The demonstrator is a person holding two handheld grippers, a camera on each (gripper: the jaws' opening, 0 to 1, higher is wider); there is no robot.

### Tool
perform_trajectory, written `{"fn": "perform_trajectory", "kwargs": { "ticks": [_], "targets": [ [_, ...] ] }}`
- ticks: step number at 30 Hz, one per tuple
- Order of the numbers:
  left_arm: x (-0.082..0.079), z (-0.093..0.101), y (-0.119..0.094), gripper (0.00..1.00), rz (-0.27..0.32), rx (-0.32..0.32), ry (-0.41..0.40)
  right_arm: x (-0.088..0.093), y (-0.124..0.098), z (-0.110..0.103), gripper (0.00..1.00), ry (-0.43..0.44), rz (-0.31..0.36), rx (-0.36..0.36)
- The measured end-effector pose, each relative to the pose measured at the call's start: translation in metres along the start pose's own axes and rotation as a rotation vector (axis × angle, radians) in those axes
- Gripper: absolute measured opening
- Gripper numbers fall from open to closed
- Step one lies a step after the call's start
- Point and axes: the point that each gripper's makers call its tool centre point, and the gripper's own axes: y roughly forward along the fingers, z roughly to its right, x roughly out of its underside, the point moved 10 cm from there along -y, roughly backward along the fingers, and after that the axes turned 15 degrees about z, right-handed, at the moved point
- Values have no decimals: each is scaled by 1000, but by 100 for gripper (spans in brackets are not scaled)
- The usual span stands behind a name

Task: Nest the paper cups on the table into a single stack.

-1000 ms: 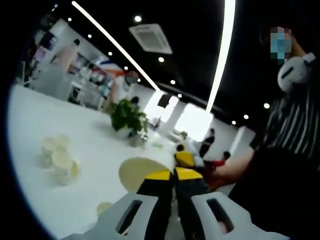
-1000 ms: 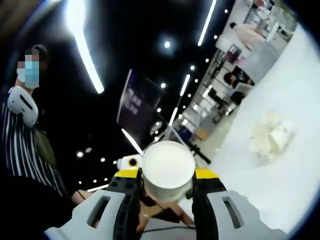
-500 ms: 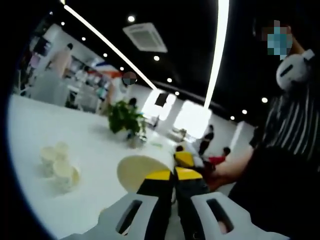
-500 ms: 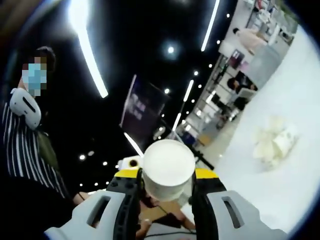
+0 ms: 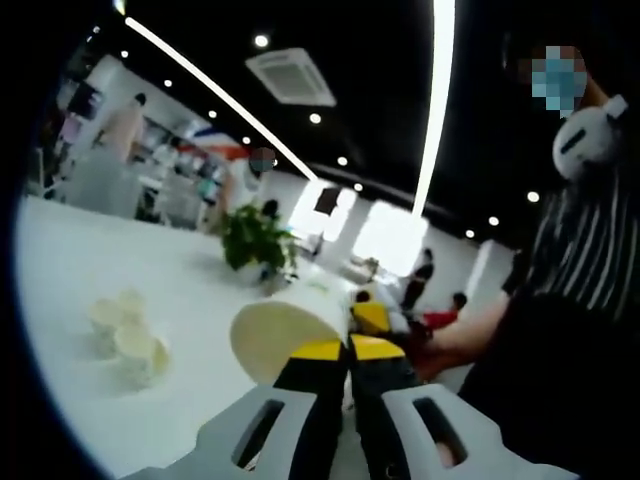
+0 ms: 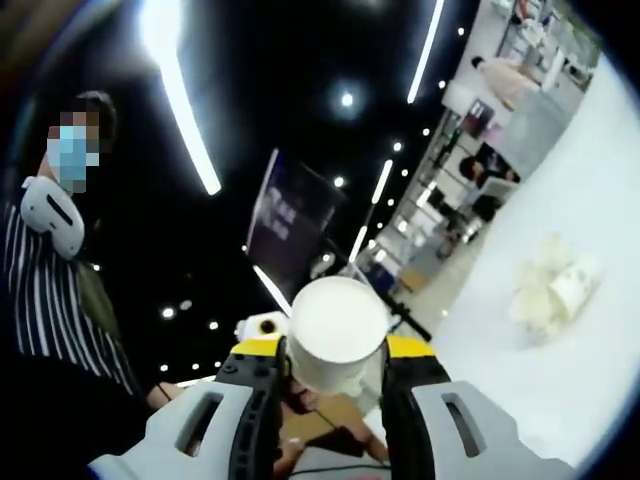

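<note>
My right gripper (image 6: 335,360) is shut on a white paper cup (image 6: 338,325), whose round end faces away from its camera. That cup (image 5: 275,335) also appears in the left gripper view, lying tilted just beyond my left gripper (image 5: 348,350). The left jaws are closed together with nothing visible between them. Whether they touch the cup I cannot tell. One yellow jaw of the right gripper (image 5: 370,318) shows beside the cup. A loose cluster of several paper cups (image 5: 130,335) (image 6: 555,290) sits on the white table (image 5: 60,260) (image 6: 600,200).
A potted green plant (image 5: 258,240) stands on the table behind the cup cluster. A person in a striped shirt (image 5: 590,260) is close by, between the two grippers, also seen as the person (image 6: 45,280). Chairs and other people are far beyond the table.
In the left gripper view the held cup has tilted, so its side wall shows as well as its round end. Both cameras have shifted slightly.
</note>
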Motion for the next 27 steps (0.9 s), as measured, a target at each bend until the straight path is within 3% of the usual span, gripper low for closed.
{"fn": "perform_trajectory", "kwargs": {
  "ticks": [6, 13, 16, 19, 21, 25, 27],
  "targets": [
    [-3, -3, -1, 0, 2, -13, 5, -9, -11, 3, 35, -76, -12, 16],
    [-2, -9, 2, 0, -28, -12, 11, -23, -29, 11, 42, -298, -85, 118],
    [-3, -12, 2, 0, -49, -15, 12, -29, -34, 13, 47, -360, -71, 144],
    [-5, -16, 2, 0, -81, -30, 52, -34, -40, 17, 49, -436, -100, 196],
    [-6, -21, 0, 0, -128, -51, 122, -37, -42, 19, 50, -476, -112, 210],
    [-8, -23, 1, 0, -159, -50, 143, -40, -48, 25, 56, -499, -131, 260],
    [-7, -26, 0, 0, -214, -82, 181, -42, -50, 27, 60, -520, -135, 278]
  ]
}}
